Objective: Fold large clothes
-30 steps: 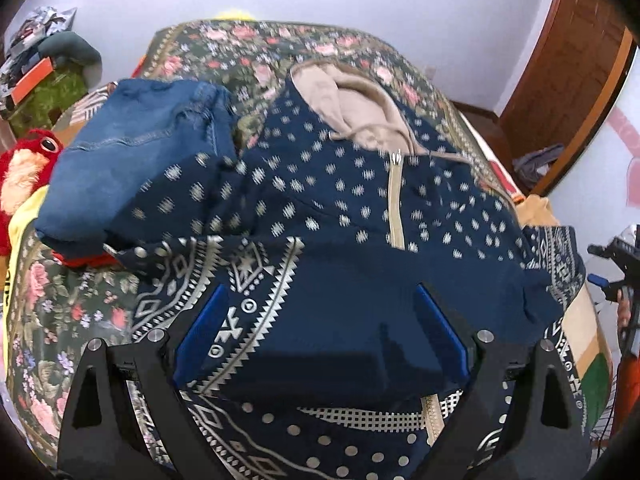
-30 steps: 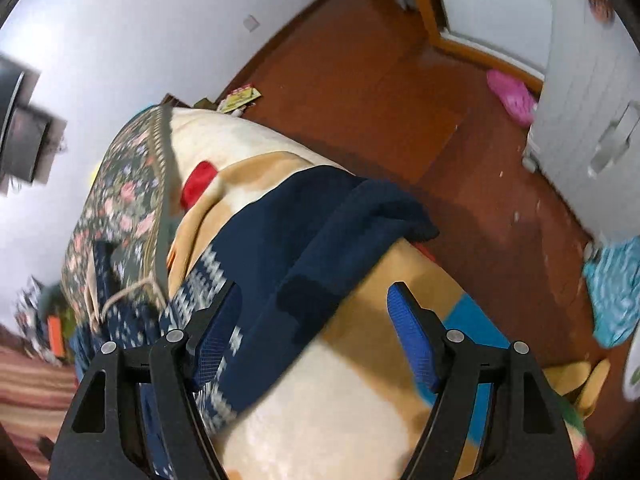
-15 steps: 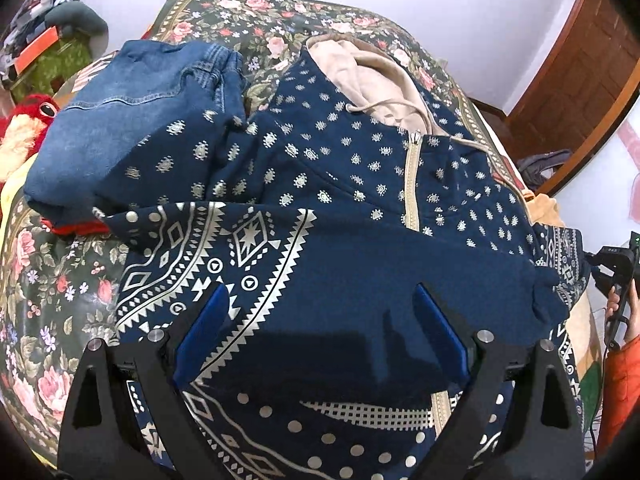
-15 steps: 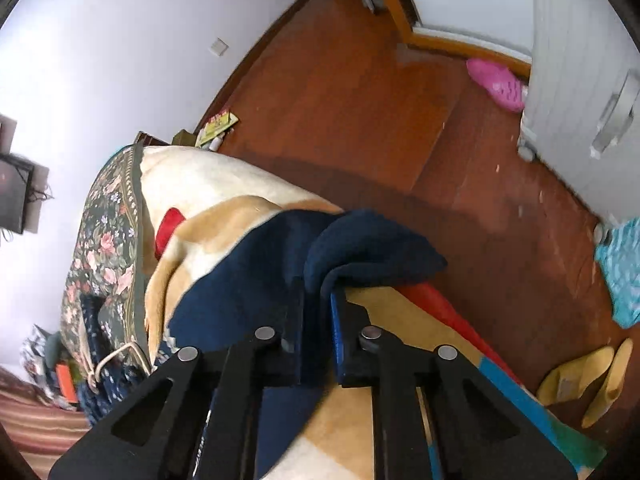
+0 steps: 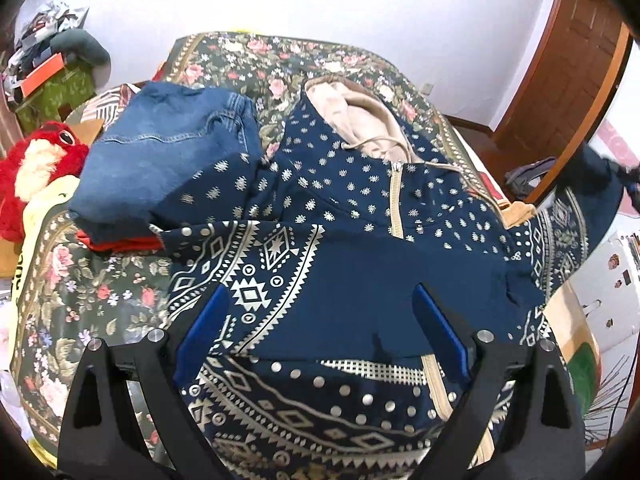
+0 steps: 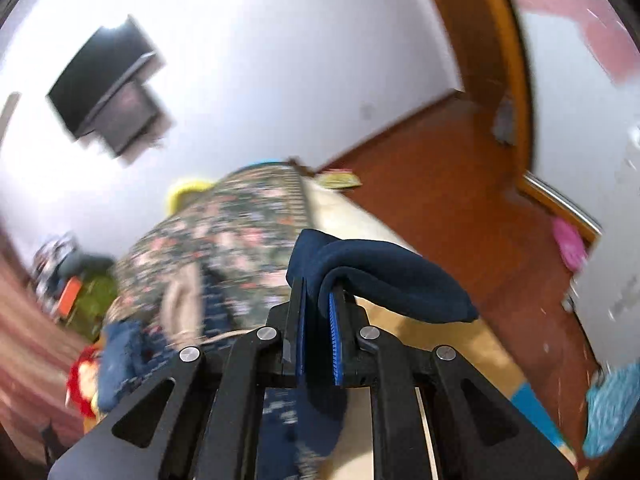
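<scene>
A navy patterned zip hoodie (image 5: 360, 216) with a beige hood lies face up on the floral bed; its left sleeve is folded across the chest. My left gripper (image 5: 320, 320) is open and empty, hovering over the folded sleeve near the hem. My right gripper (image 6: 318, 312) is shut on the navy cuff (image 6: 384, 276) of the other sleeve and holds it lifted above the bed's right edge. That raised sleeve (image 5: 576, 216) shows stretched up at the right of the left wrist view.
Folded blue jeans (image 5: 168, 152) lie on the bed left of the hoodie, over something red. A red plush toy (image 5: 32, 168) sits at the far left. A wooden door (image 5: 560, 80), wood floor (image 6: 460, 200) and a wall TV (image 6: 108, 88) surround the bed (image 5: 100, 288).
My right gripper shut on the sleeve cuff and lifted it up off the bed's edge. My left gripper stayed open and drew back slightly from the hoodie.
</scene>
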A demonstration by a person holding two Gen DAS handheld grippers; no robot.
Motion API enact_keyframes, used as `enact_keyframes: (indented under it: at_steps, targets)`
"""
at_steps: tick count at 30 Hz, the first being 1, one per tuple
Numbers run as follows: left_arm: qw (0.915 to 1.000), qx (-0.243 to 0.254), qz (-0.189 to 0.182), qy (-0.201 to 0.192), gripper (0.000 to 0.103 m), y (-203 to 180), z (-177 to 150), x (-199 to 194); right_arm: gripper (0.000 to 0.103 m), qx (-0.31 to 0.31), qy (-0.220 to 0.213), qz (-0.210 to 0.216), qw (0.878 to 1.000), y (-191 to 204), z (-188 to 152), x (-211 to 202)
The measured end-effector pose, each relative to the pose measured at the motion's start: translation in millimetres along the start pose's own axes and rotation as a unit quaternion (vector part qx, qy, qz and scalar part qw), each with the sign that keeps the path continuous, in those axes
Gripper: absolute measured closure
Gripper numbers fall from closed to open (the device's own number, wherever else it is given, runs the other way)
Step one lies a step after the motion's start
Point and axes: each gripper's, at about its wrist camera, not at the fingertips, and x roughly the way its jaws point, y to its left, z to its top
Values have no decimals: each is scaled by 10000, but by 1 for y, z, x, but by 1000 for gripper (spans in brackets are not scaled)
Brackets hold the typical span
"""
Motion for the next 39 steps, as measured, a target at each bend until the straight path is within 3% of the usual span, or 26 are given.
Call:
enact_keyframes:
  at_steps: [5,12,19,25,27,29,35,39]
  targets:
    - [9999,-15,-6,-151,10,10,-8,-21,94,-475,361,474,9971,60,-27,19]
    - [9998,-33,74,-176,10,30,-23,-38,94,-973,1523,629,9815,112,-103,87]
    - [9999,-70,151,-43,10,46,-40,-39,93,-1256,2703,522,9531,128,-179,127]
    - [9999,-107,112,52,10,44,-41,-35,82,-1168,3386,418,9327,118,-197,137]
    - [9999,-60,56,60,10,36,-37,-32,64,-1128,3440,559,9305,116,-195,131]
    - [10000,25,14,59,10,28,-32,-30,56,-1160,3438,629,9297,112,-190,121]
    - [9987,446,-221,55,10,-16,-10,-19,56,-1302,2865,622,9471,88,-167,86]
    - [9959,815,-390,86,10,-55,9,-4,56,-1302,2286,216,9645,61,-145,66]
